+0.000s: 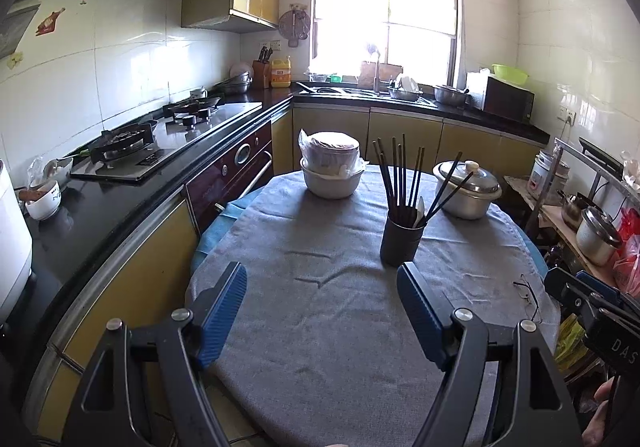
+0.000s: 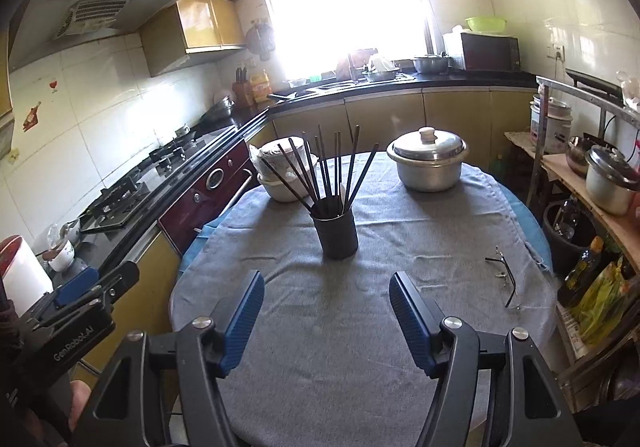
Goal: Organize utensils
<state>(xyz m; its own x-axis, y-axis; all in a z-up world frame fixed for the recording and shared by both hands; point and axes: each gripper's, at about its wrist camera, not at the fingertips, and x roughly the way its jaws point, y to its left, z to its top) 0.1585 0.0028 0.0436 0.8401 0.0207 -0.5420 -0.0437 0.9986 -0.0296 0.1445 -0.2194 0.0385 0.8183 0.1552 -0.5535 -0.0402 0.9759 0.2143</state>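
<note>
— So, what sits closest to the cameras?

— Both tongs, held low over the near edge of the round table [image 2: 460, 247], which is draped in a grey cloth. The left gripper [image 1: 322, 287] has its blue pads spread wide with nothing between them. The right gripper [image 2: 326, 297] is likewise released, pads apart and empty, only bare cloth showing in the gap.

— And the utensils?

— Just past the fingers, near the middle of the table, a black utensil holder [image 2: 335, 235] stands upright on the cloth. Dark chopsticks [image 2: 332, 171] fan out of it, leaning in several directions, and the left wrist view shows a white spoon [image 1: 419, 211] tucked among them. Neither gripper touches the holder.

— Anything else on the cloth?

— A pair of eyeglasses [image 2: 505, 274] lies toward the right edge, well apart from the holder. Farther back, a lidded metal pot [image 2: 428, 161] stands on the right side, and on the left a white bowl [image 1: 331, 179] carries a plastic-wrapped container on top.

— Beyond the table?

— A gas stove [image 1: 160, 139] is set into the black counter on the left, and a microwave [image 2: 488, 53] with a green basin on it sits at the far right, beside the bright window.
</note>
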